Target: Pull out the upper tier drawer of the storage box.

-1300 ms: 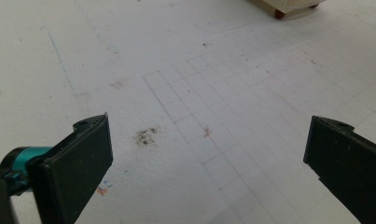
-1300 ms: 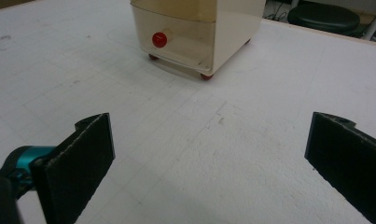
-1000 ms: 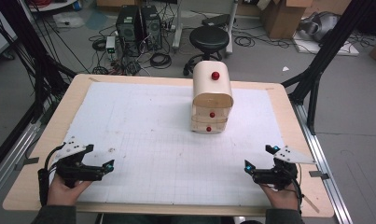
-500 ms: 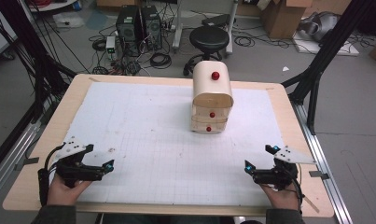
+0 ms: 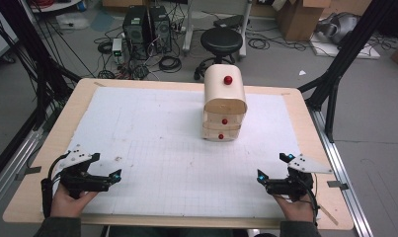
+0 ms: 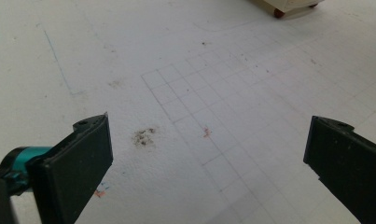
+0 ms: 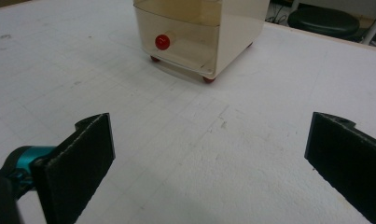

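Note:
A small cream drawer cabinet point(image 5: 224, 103) with red knobs stands on the white gridded mat point(image 5: 157, 133), right of centre toward the back. Its lowest drawer with a red knob point(image 7: 162, 42) faces me in the right gripper view; one red foot point(image 6: 279, 14) peeks in at the top of the left gripper view. My left gripper point(image 5: 107, 174) rests near the front left corner, jaws wide apart and empty. Near the front right corner my right gripper point(image 5: 270, 170) is likewise open, holding nothing, well short of the cabinet.
The mat lies on a wooden table point(image 5: 68, 123) framed by black struts. A dark smudge point(image 6: 143, 136) marks the mat ahead of the left gripper. Beyond the table stand a black stool point(image 5: 221, 39), computer towers point(image 5: 147, 22) and cardboard boxes point(image 5: 298, 17).

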